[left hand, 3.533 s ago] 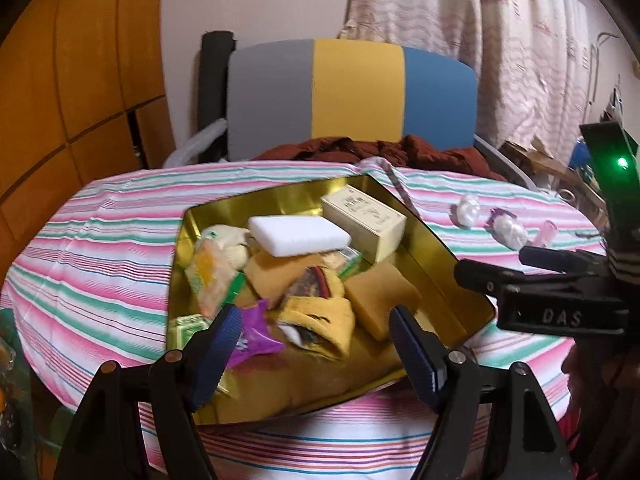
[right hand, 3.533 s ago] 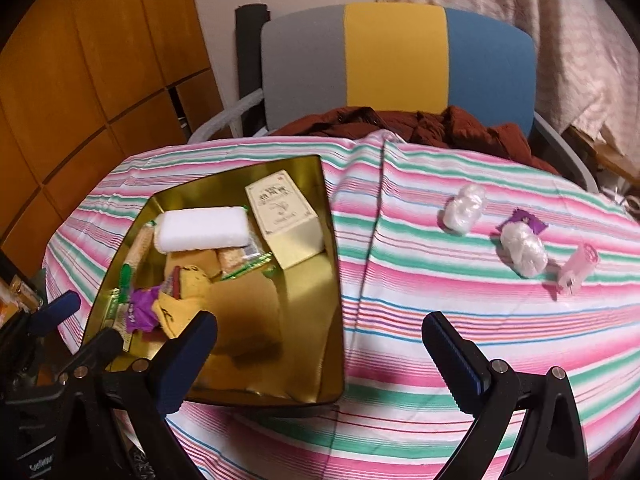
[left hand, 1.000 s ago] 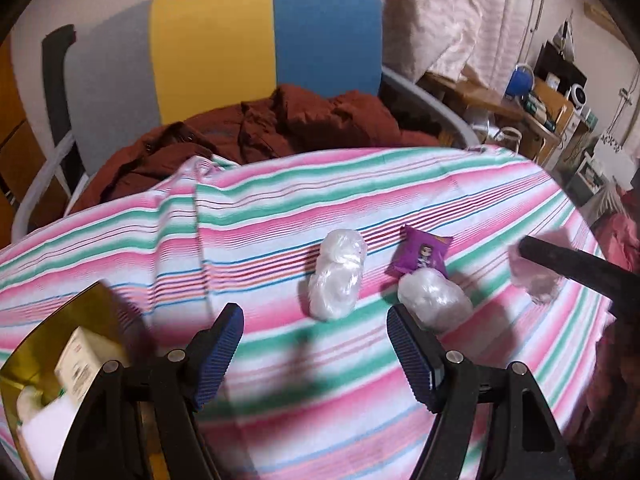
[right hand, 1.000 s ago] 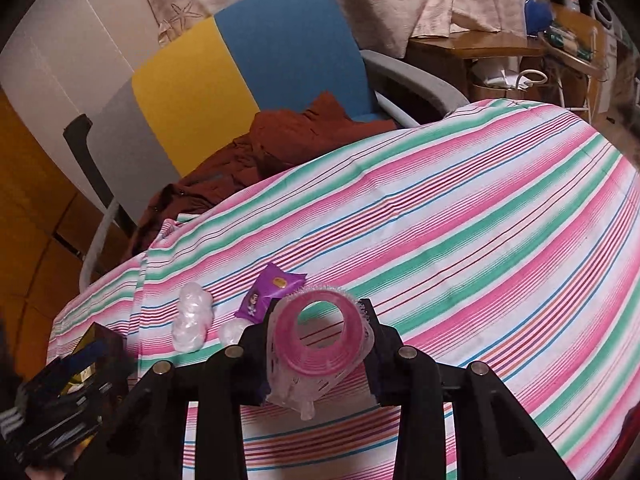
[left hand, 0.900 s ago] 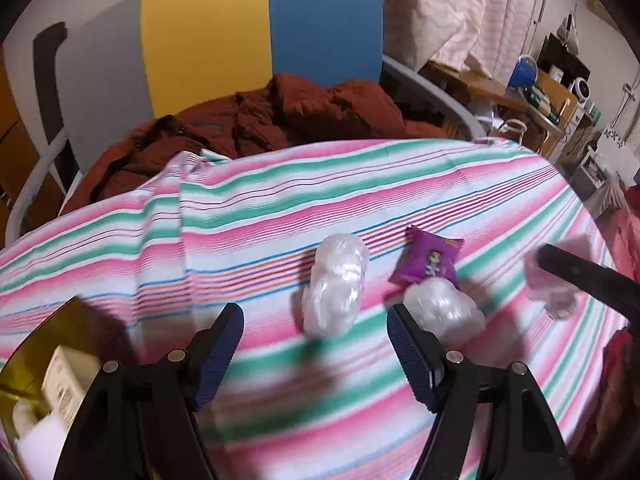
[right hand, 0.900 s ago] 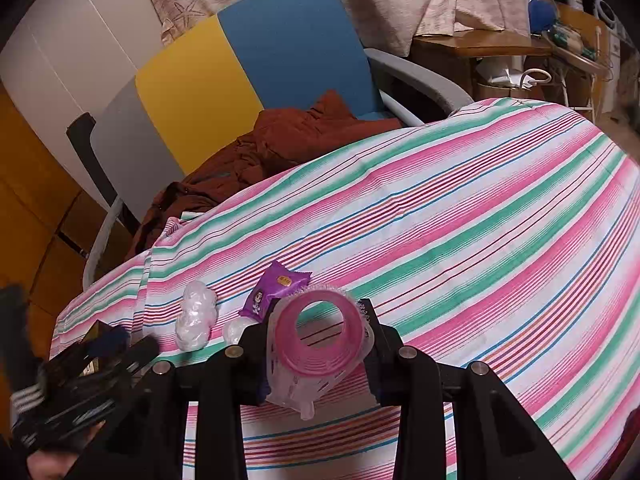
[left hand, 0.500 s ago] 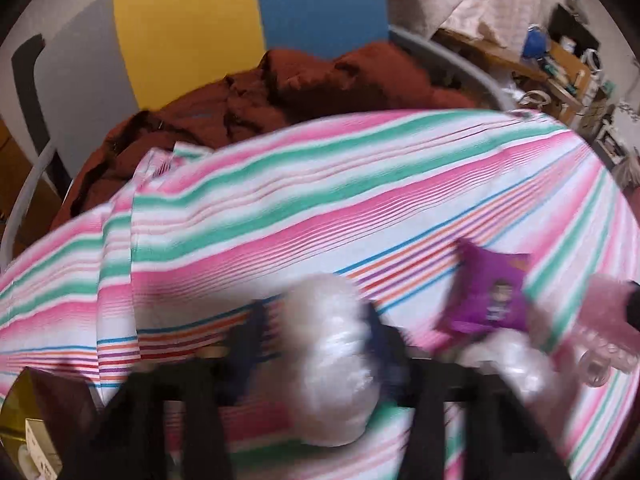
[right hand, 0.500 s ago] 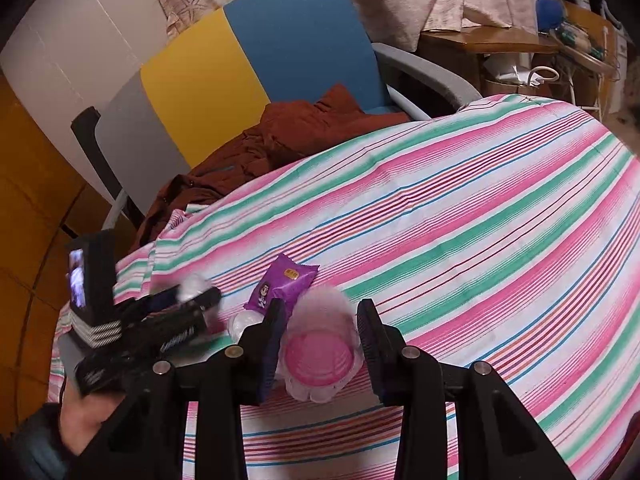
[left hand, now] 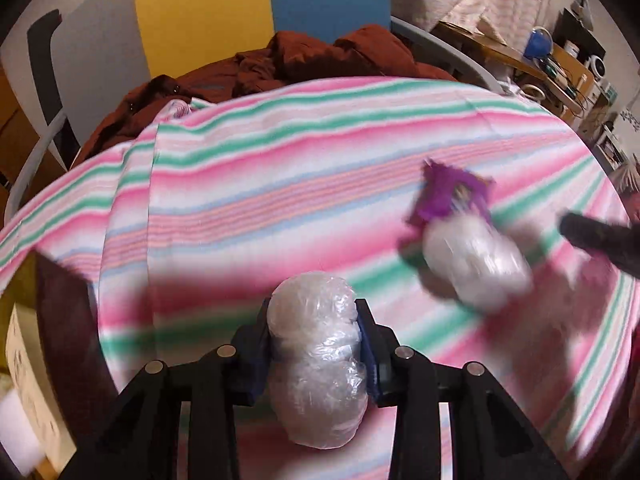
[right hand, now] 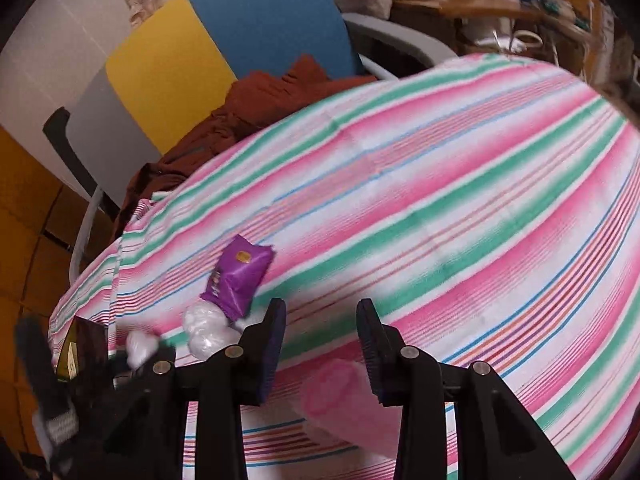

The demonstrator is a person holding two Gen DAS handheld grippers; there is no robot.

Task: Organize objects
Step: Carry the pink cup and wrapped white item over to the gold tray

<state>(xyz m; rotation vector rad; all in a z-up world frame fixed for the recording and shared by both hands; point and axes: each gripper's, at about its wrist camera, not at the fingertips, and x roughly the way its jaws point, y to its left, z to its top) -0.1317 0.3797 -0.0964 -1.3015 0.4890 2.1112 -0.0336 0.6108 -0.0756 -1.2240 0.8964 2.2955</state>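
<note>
**A:** Status on both grippers?

**B:** Left gripper (left hand: pixel 316 340) clenched on the white lump wrapped in clear crinkled plastic (left hand: pixel 316 364); both blue pads pressed into its sides. I have it over the pink, green and white striped tablecloth (left hand: pixel 280 184). Can't tell whether the lump's underside touches the cloth.

**A:** Right?

**B:** Right gripper (right hand: pixel 320 344) released, jaws apart, nothing between the pads. Pink translucent plastic tube (right hand: pixel 344 404) sits low in the gap, below the fingertips, blurred; can't tell if it rests on the tablecloth.

**A:** Other items, relative to the tablecloth?

**B:** Second white plastic-wrapped lump (left hand: pixel 476 264) lies on it, right of the one I'm holding, apart from it. Purple foil snack packet (left hand: pixel 448 196) touches that lump's far end. Gold metal tray (left hand: pixel 16 288) at the tablecloth's left edge, cream cardboard box (left hand: pixel 28 384) inside. Rust-brown garment (left hand: pixel 280 64) bunched just beyond the tablecloth's far edge, on the grey, yellow and blue chair (left hand: pixel 200 20).
</note>
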